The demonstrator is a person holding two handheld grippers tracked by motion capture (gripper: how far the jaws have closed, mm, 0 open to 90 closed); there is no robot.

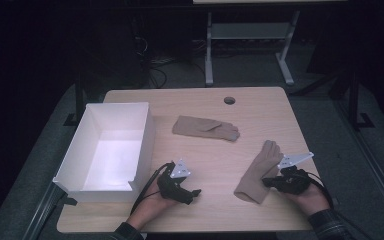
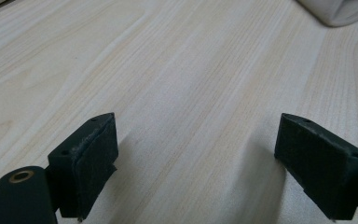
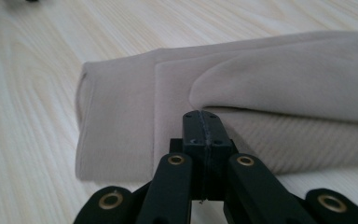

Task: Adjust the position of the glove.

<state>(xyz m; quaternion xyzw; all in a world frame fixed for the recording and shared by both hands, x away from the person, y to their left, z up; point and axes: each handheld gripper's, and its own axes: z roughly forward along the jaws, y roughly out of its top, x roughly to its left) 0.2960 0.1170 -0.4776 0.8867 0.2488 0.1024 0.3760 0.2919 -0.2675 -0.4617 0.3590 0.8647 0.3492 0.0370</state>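
The right gripper (image 1: 269, 182), fingers (image 3: 204, 135) closed with nothing visibly pinched, sits at the cuff end of the near beige glove (image 1: 259, 173), whose long axis runs away up the table (image 1: 205, 220); the left gripper (image 1: 196, 192) stands open, well apart.

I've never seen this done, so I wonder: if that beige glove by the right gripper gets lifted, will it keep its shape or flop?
The glove would probably flop: it looks like soft knit, folded over itself. Likely light, and its ribbed cloth should not slip easily.
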